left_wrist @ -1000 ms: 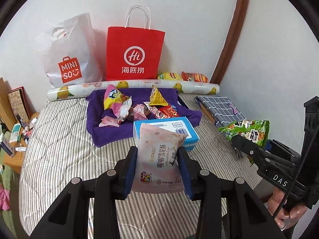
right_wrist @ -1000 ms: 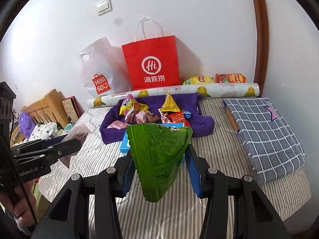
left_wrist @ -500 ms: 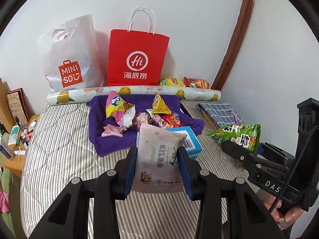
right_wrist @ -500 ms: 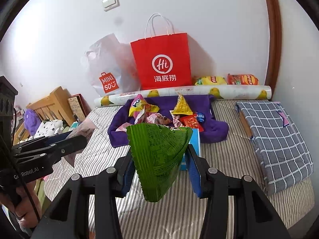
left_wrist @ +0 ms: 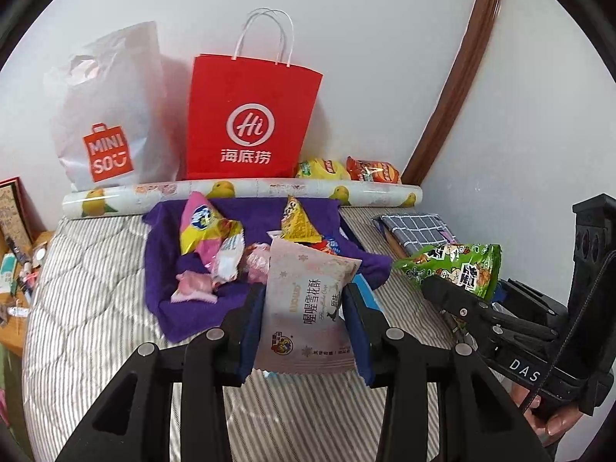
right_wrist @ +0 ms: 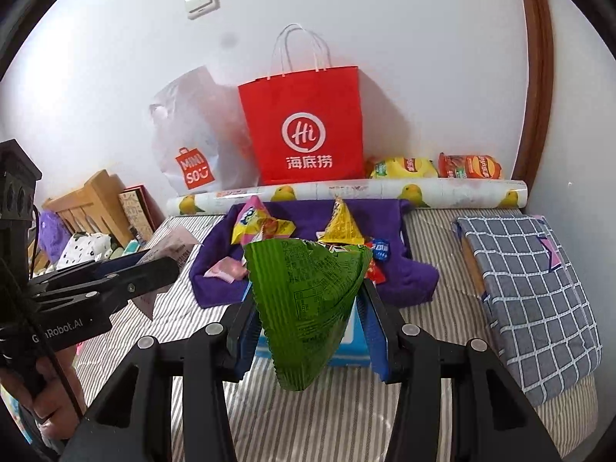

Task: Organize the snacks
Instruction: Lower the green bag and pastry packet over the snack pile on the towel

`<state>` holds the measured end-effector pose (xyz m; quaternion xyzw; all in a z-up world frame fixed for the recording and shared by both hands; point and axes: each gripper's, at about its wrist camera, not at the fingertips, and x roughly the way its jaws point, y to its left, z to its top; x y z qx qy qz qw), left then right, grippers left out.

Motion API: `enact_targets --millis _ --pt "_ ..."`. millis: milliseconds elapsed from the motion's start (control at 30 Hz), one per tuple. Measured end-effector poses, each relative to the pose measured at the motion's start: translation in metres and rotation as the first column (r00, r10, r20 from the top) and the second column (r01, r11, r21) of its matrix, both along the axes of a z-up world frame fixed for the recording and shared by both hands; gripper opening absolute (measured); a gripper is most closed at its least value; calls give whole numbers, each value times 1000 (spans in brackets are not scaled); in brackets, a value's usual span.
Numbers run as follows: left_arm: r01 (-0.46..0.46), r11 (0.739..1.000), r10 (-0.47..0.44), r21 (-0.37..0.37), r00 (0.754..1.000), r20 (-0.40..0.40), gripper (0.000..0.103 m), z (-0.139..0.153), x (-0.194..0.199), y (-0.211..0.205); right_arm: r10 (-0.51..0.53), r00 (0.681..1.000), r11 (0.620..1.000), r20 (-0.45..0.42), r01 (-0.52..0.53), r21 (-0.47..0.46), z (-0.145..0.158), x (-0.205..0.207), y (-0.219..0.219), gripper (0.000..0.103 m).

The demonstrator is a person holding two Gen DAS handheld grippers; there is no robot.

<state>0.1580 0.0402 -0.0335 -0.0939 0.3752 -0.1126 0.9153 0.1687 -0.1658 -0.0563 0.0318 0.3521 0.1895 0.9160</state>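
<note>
My left gripper [left_wrist: 304,315] is shut on a pale pink snack packet [left_wrist: 308,308], held upright above the striped bed. My right gripper [right_wrist: 308,308] is shut on a green snack bag [right_wrist: 306,300]; the same green snack bag [left_wrist: 458,265] shows at the right of the left wrist view. Several loose snacks lie on a purple towel [left_wrist: 169,308], among them a pink and yellow bag [left_wrist: 204,227] and a yellow triangular bag [left_wrist: 298,225]. A blue box [right_wrist: 354,342] sits just in front of the towel, mostly hidden behind the held packets.
A red paper bag [left_wrist: 250,115] and a white Miniso plastic bag [left_wrist: 111,115] stand against the wall behind a patterned roll [left_wrist: 246,190]. Yellow and orange chip bags [right_wrist: 435,167] lie at the back right. A folded checked cloth [right_wrist: 531,292] lies on the right. Bedside clutter [left_wrist: 15,265] is left.
Both grippers have moved forward towards the towel and bags with their packets still held. The blue box is now more hidden behind the pink packet.
</note>
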Motion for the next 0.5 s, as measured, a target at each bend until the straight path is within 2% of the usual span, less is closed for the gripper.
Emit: enact_targets --millis 500 --pt "-5 999 4 34 1000 24 39 0 54 -9 -24 1000 1000 14 24 2 0 62 -4 47"
